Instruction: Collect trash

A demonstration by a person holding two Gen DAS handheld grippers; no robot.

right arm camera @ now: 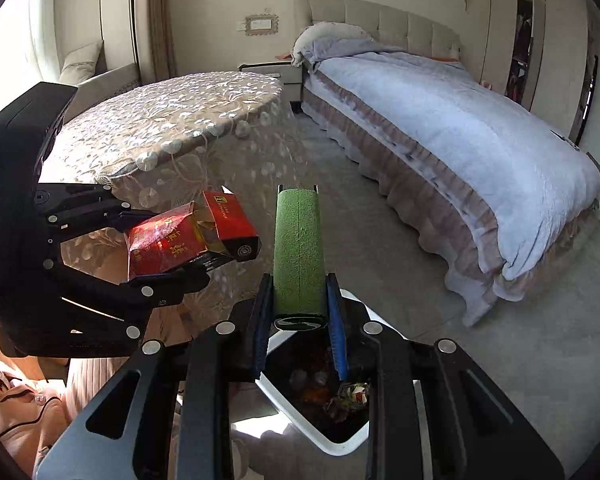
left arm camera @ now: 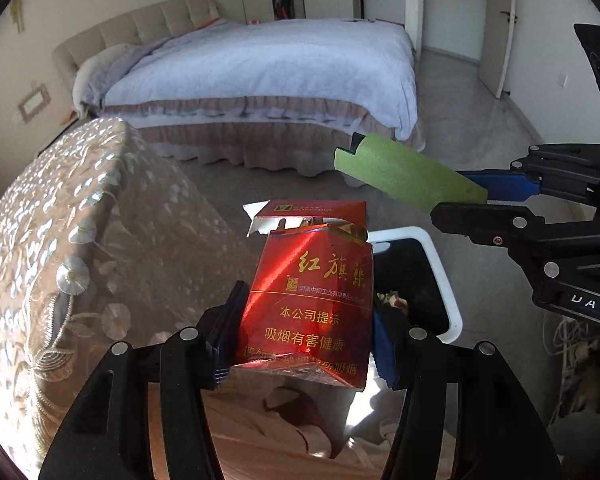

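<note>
Item 1: red cigarette pack (left arm camera: pixel 312 300), lid flipped open, held in air in front of cloth-covered table (right arm camera: pixel 168 120), just left of bin.
Item 2: green roll (right arm camera: pixel 299 256), held upright above white trash bin (right arm camera: pixel 300 424), which already had scraps inside.
Step, my guess: carry-to-bin, drop pending. Next needs each item over bin mouth, then jaws spread.
My left gripper (left arm camera: pixel 304 348): narrow gap, clamped on pack's sides.
My right gripper (right arm camera: pixel 300 320): pinched on roll's lower end.
</note>
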